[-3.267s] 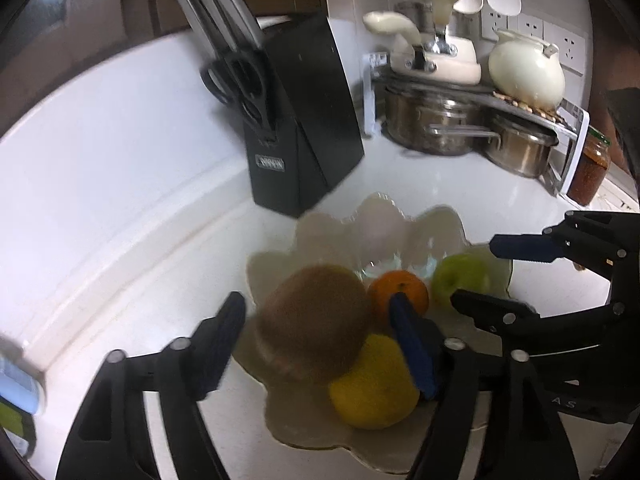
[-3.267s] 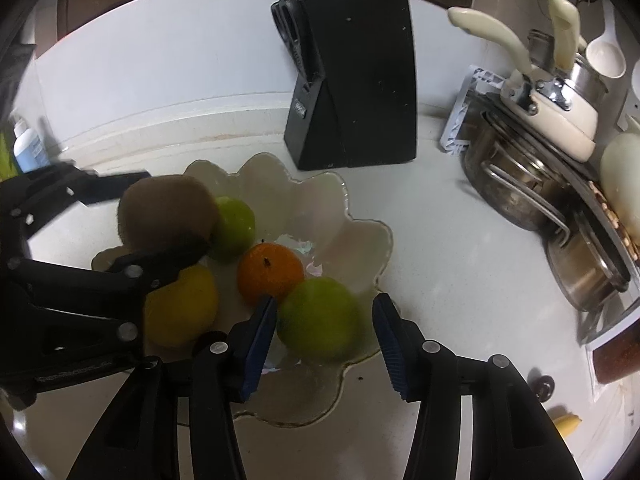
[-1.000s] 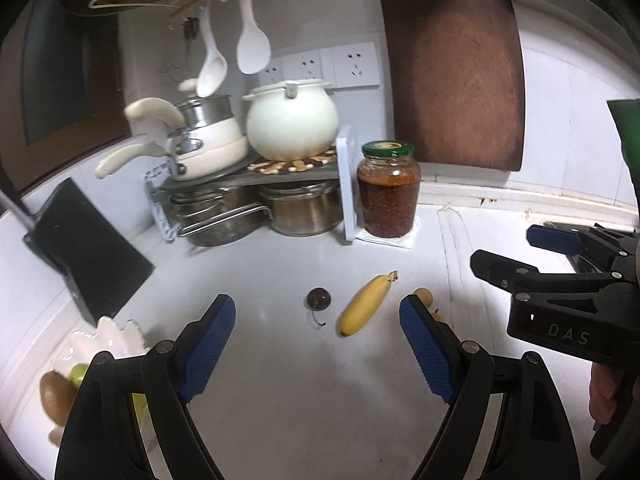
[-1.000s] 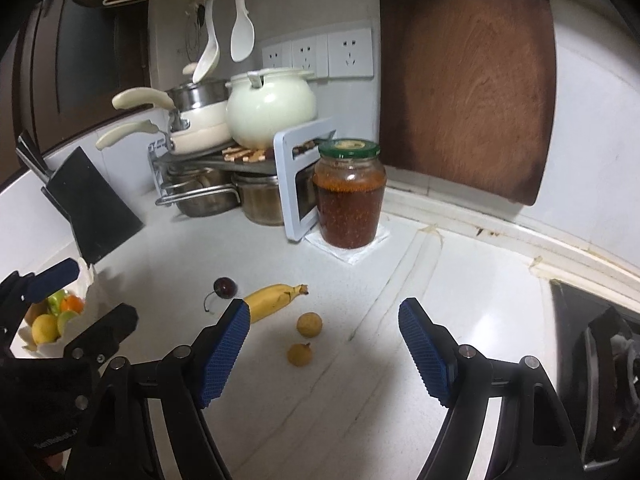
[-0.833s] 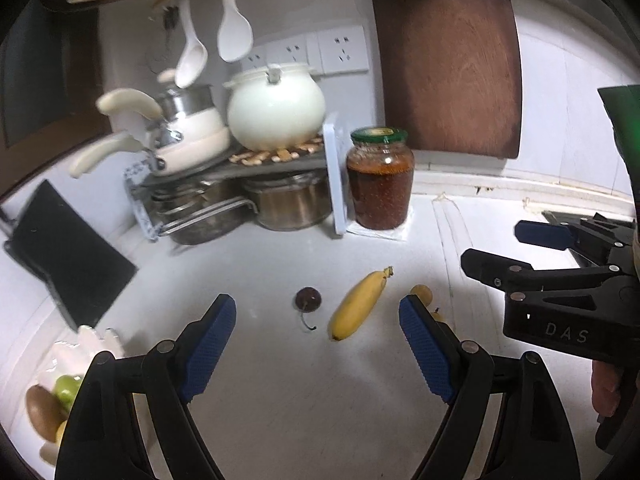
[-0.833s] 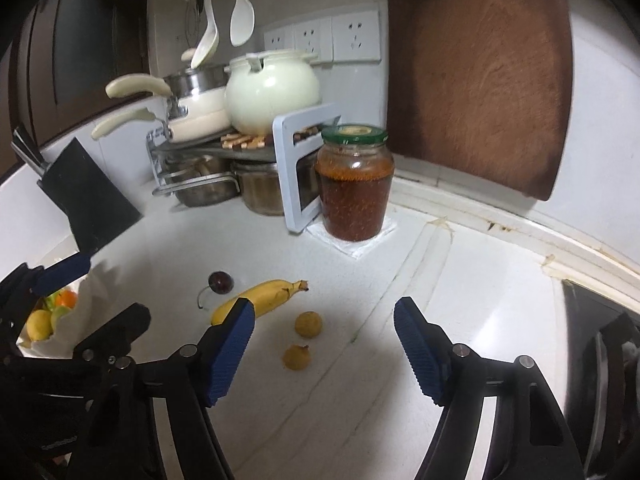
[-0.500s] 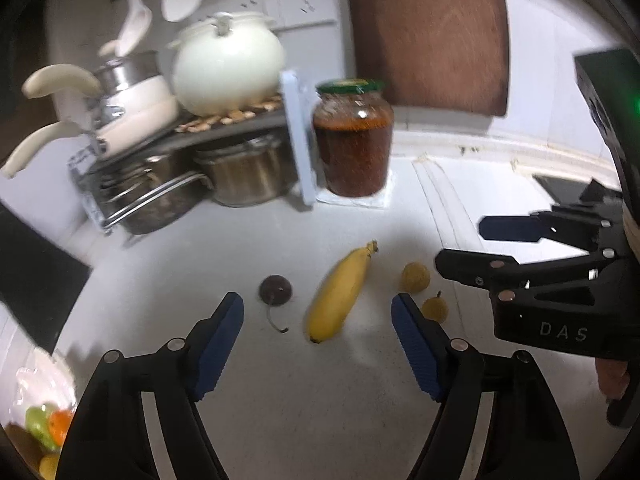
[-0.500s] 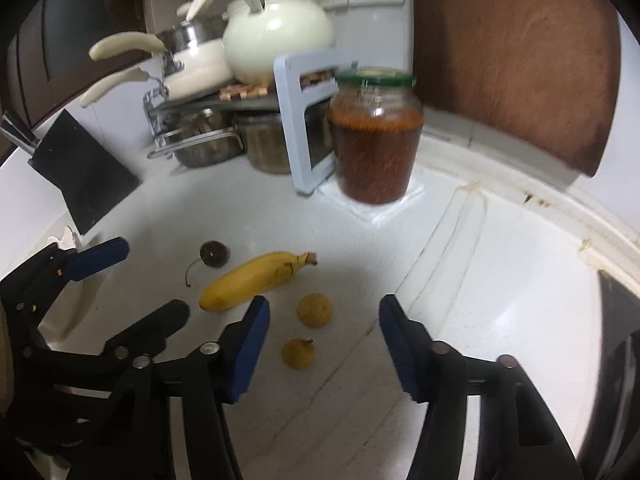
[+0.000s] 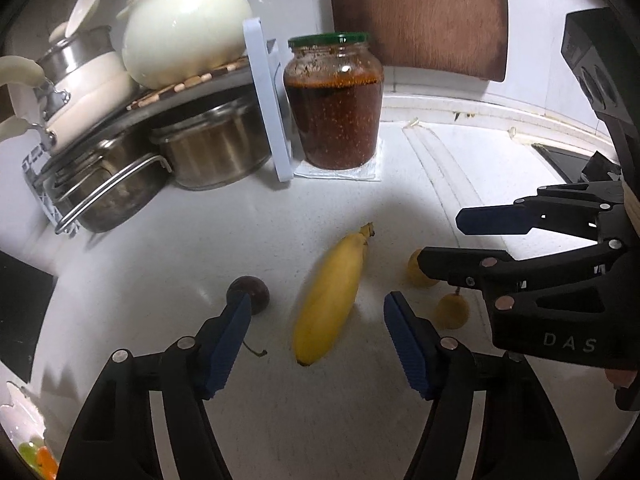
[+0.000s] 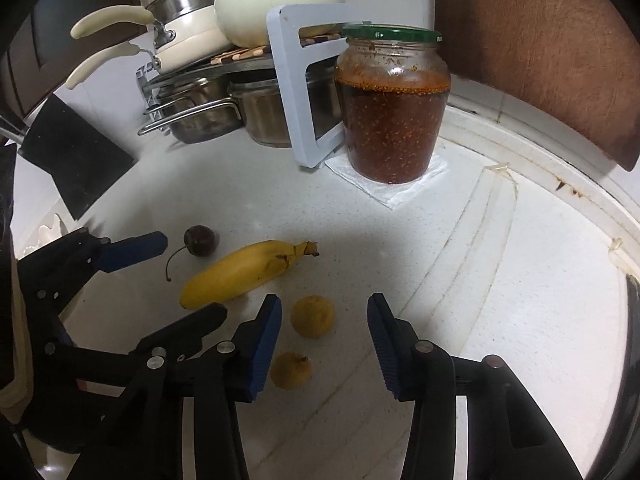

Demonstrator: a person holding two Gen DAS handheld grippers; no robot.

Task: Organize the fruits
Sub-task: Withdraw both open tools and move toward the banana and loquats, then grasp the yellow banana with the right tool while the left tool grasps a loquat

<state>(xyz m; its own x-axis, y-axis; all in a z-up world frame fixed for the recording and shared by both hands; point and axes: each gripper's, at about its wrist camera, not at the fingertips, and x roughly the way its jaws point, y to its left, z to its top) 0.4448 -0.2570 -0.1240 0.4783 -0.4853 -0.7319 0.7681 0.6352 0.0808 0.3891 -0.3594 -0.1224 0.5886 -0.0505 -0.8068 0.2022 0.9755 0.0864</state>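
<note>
Counter: white, fine-speckled, semi-gloss. Jar: clear glossy glass, green metal lid, sits on paper towel. Pots: brushed steel. Cutting board: matt wood. Banana: smooth skin. Gripper pads: ribbed blue, black plastic arms.

right gripper: jaws apart, above counter | small yellow fruit: between fingertips | second small yellow fruit: beside left finger | banana, cherry: left | left gripper: jaws apart, over banana | jar: behind
</note>
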